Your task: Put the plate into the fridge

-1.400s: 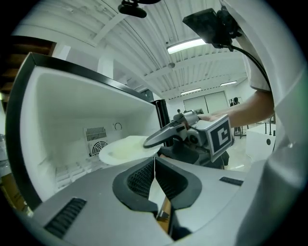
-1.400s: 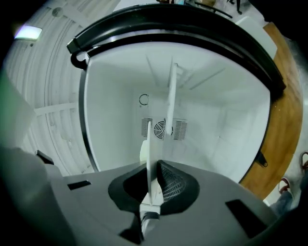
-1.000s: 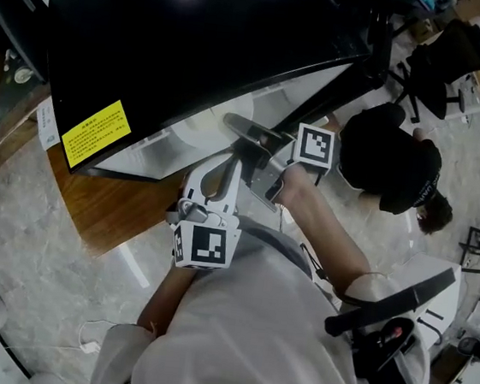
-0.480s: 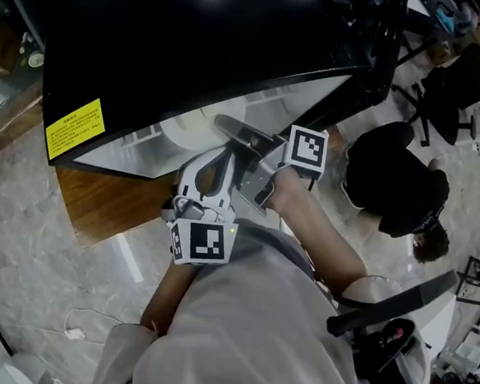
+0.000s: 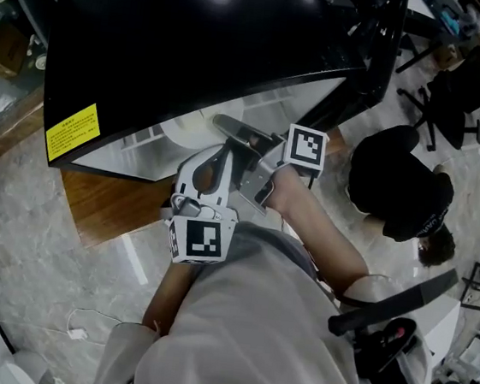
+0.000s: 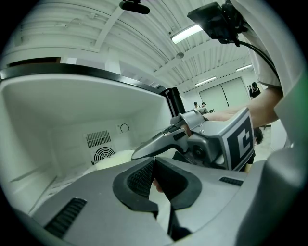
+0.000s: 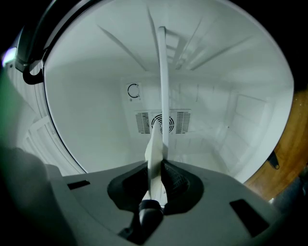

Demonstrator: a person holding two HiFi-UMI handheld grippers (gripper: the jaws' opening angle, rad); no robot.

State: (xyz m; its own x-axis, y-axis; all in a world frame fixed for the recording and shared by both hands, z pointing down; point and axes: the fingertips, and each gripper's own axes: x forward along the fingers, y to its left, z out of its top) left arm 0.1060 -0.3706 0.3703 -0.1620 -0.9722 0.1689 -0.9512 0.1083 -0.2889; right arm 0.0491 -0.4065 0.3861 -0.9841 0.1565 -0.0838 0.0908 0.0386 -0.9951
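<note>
Now we see the thin white round plate (image 7: 162, 86) reaching straight ahead from the right gripper (image 7: 156, 164) into the white fridge cavity (image 7: 96, 96), its jaws, just loosening, pinching the near rim.

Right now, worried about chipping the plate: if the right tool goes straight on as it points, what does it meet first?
The plate held in the right tool leads; it would likely meet the fridge's back wall near the fan vent. Depth is unclear.

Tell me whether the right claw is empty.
No: the plate stands edge-on between the pads of the right claw, whose jaws have just been opening slightly.
</note>
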